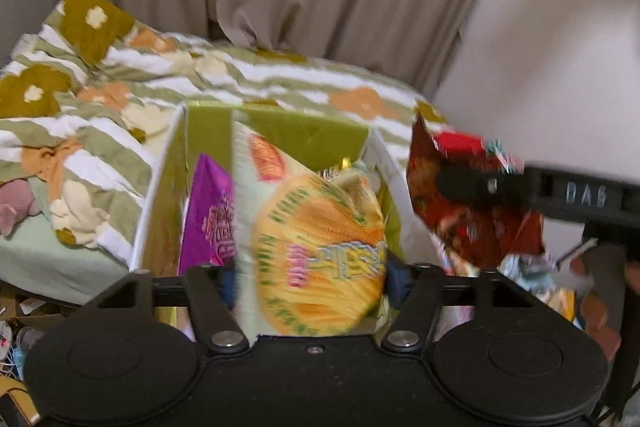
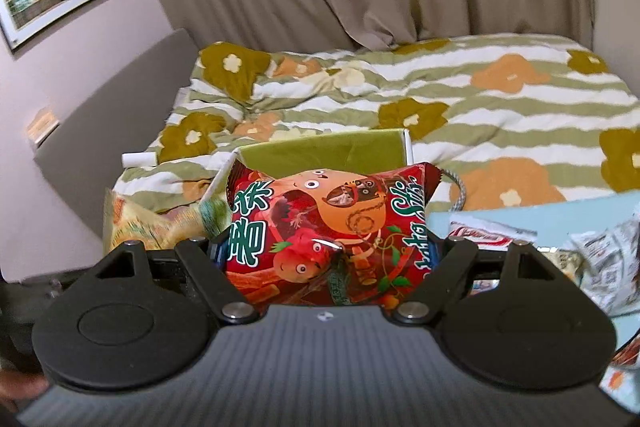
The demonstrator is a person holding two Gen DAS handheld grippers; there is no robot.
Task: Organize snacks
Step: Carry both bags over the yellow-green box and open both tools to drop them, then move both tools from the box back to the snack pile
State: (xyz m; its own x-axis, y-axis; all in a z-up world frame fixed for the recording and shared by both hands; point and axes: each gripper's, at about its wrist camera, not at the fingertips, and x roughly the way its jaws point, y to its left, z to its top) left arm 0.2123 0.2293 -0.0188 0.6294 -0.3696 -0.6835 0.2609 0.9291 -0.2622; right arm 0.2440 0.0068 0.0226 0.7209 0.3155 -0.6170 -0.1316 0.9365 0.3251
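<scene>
Yellow-and-green foil fills the left wrist view: the left gripper (image 1: 316,267) has its fingers closed on a yellow snack bag (image 1: 320,247), pinched at its lower part, and the bag hangs over the open white box (image 1: 156,187) with the green-gold lining. Inside that box we see a purple packet (image 1: 210,219) standing against the left wall, and some gold wrappers further back, too blurred to name. The right gripper (image 2: 326,267) is likewise clamped on a red snack bag (image 2: 332,227), held upright just in front of the box's near edge; in the left view the same red bag sits to the right of the box, outside its wall. More snacks (image 2: 600,259) lie on a pale blue surface at the right, apart from the box. The box rests on a bed with a striped floral quilt (image 2: 500,99). We judge the step in hand to be loading: the yellow bag is about to go in, the red one waits its turn. Next move, as we read it: lower the yellow bag beside the purple packet, keeping it upright so it slots in, then part the fingers only once it is below the rim. The left view is motion-blurred, so contact with the box wall cannot be told.
</scene>
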